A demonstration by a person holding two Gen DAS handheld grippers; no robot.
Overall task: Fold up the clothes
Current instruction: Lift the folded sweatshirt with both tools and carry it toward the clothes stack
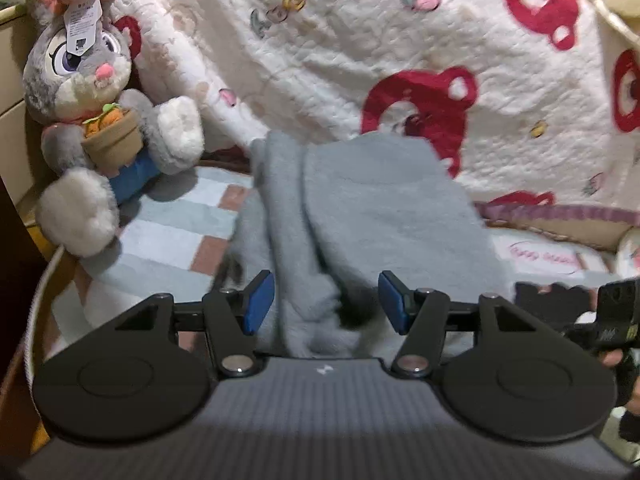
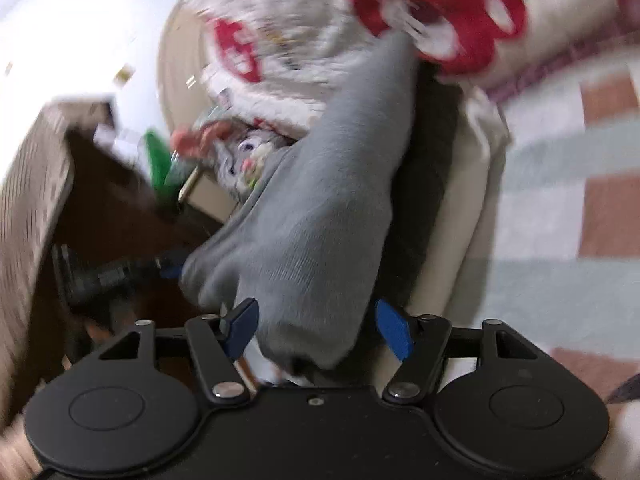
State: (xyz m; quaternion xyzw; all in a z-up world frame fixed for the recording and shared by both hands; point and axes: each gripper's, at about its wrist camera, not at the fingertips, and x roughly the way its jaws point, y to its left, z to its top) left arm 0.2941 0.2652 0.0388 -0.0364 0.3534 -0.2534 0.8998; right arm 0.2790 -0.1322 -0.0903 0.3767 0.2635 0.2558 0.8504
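Grey garment (image 1: 360,216) lies bunched between each spread tool's blue pads, left tool (image 1: 326,304) and right tool (image 2: 316,330).

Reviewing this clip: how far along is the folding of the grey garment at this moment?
Done: the grey garment already lies in long lengthwise folds on the checked bedcover, next to the plush rabbit.

In hand: the left gripper and right gripper each have cloth between parted jaws; no pad visibly presses it.

Left: it is still long, so a crosswise fold seems to remain.

Print on the plush rabbit's hang tag (image 1: 81,24) is too small to read.
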